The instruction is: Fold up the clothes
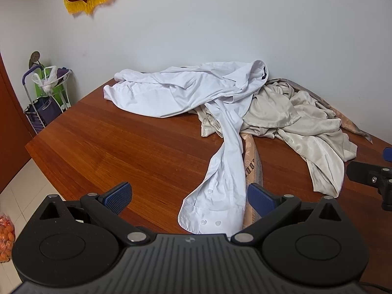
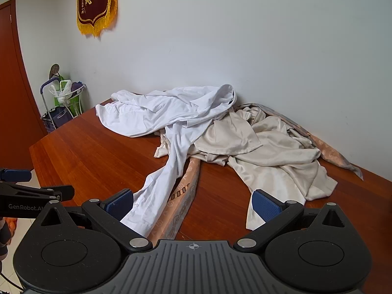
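A crumpled white shirt (image 1: 176, 90) (image 2: 159, 112) lies at the back of the wooden table (image 1: 110, 147) (image 2: 98, 152), one sleeve trailing toward me with its buttoned cuff (image 1: 210, 215) near my left gripper. Beside it is a heap of beige satin clothing (image 1: 294, 122) (image 2: 264, 147), and a patterned peach strip (image 1: 252, 166) (image 2: 183, 196) pokes out from under the sleeve. My left gripper (image 1: 191, 198) is open, the cuff lying below its gap. My right gripper (image 2: 193, 203) is open above the sleeve and strip. Nothing is gripped.
The table's left edge drops to a tiled floor (image 1: 17, 196). A shopping trolley with bags (image 1: 46, 93) (image 2: 61, 103) stands in the corner by the wall. A fringed banner (image 2: 95, 2) hangs above. A bag of orange fruit (image 1: 6, 237) sits on the floor.
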`<state>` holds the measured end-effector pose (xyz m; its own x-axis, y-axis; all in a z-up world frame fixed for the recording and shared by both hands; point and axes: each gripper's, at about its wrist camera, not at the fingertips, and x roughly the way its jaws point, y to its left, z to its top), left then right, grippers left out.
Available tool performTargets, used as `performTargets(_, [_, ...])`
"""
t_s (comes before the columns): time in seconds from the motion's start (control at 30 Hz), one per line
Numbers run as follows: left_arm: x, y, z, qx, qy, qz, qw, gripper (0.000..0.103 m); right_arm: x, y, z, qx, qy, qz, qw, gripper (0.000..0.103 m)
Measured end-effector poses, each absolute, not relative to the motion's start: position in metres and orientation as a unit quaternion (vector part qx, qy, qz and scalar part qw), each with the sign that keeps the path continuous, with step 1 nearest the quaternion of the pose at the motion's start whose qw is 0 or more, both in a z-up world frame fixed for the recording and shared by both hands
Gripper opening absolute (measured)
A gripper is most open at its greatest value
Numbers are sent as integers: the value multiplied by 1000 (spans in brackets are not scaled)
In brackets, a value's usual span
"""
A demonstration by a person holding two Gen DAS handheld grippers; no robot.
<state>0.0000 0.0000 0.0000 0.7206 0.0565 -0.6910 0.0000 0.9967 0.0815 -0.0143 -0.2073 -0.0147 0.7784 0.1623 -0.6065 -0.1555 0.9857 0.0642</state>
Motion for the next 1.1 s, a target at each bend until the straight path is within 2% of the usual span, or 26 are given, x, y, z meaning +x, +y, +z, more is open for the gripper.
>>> performTargets(1.1, [5,-2,-4,38,383,13,923,103,-11,-211,-13,11,326,78,942,103])
